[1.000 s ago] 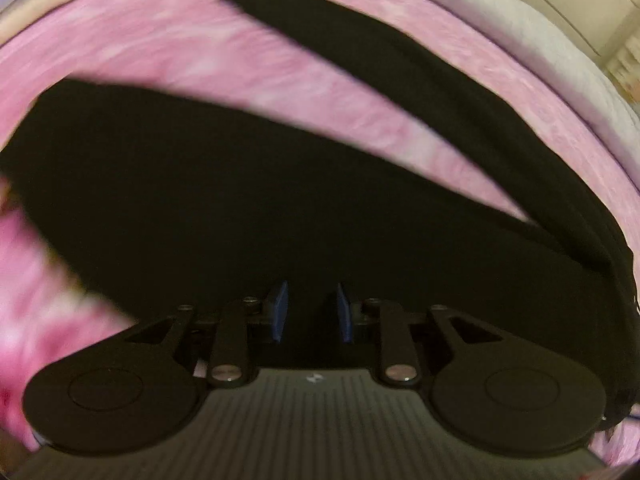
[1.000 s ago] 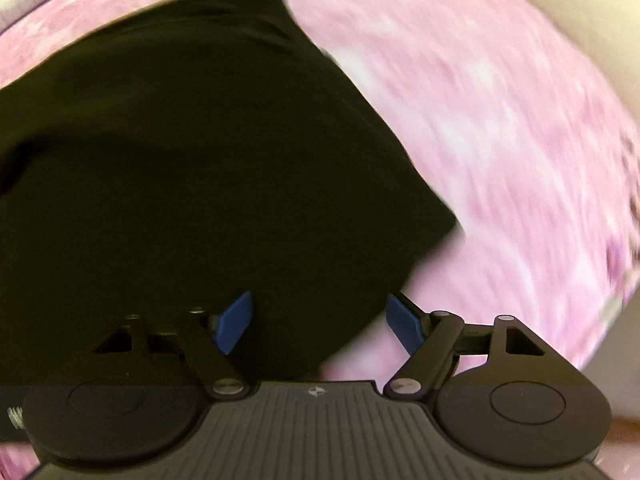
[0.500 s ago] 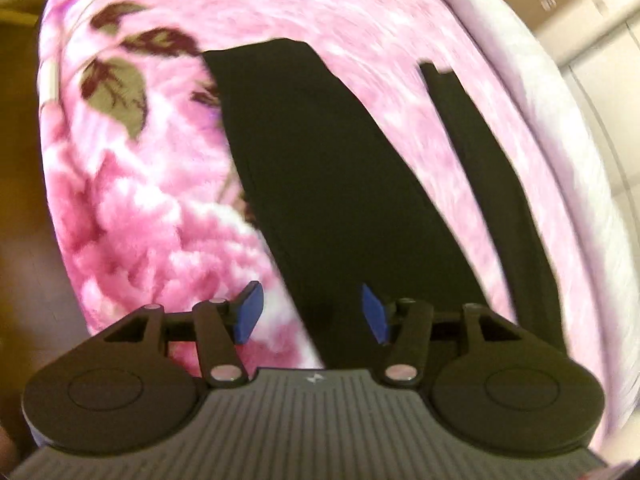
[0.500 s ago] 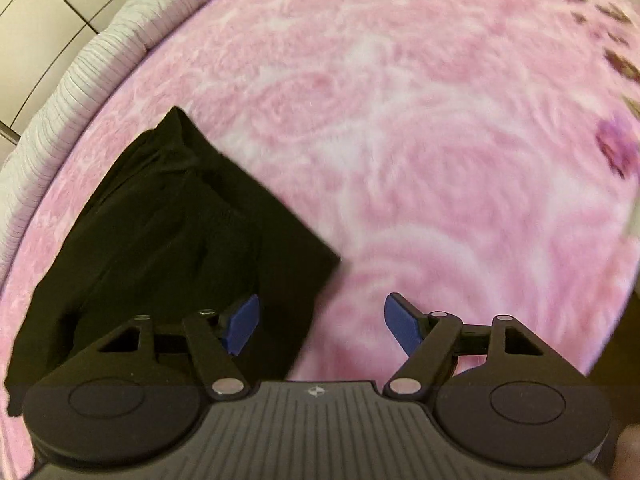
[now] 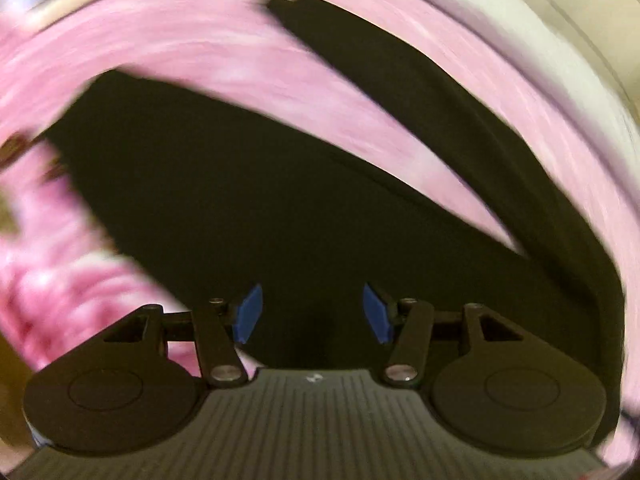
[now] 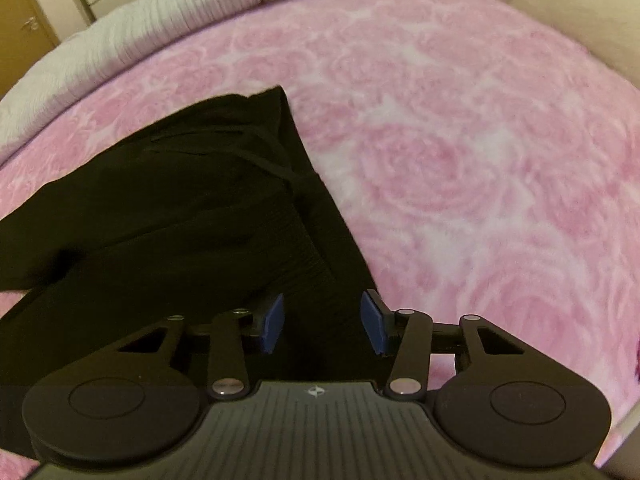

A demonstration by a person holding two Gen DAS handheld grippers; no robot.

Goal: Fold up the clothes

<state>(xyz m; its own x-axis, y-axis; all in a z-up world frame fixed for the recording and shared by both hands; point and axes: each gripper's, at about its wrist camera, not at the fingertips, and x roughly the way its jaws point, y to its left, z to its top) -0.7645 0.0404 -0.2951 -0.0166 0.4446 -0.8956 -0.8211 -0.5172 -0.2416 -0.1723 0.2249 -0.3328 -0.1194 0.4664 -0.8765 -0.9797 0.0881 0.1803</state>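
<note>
Both grippers point steeply down at black trousers (image 6: pixel 168 216) spread on a pink rose-patterned blanket (image 6: pixel 460 152). The left gripper (image 5: pixel 312 314) hangs over the dark cloth, its jaws parted with nothing pinched. The right gripper (image 6: pixel 322 330), jaws just narrowing but still apart, straddles the ribbed waistband (image 6: pixel 304 256) near the trousers' edge.

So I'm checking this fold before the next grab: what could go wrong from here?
The right gripper, whose jaws have just been closing, straddles several bunched layers of the black trousers; it may pinch only some. The left gripper hangs open over trousers lying skewed on the pink blanket, legs splayed, so the fold may land crooked.
</note>
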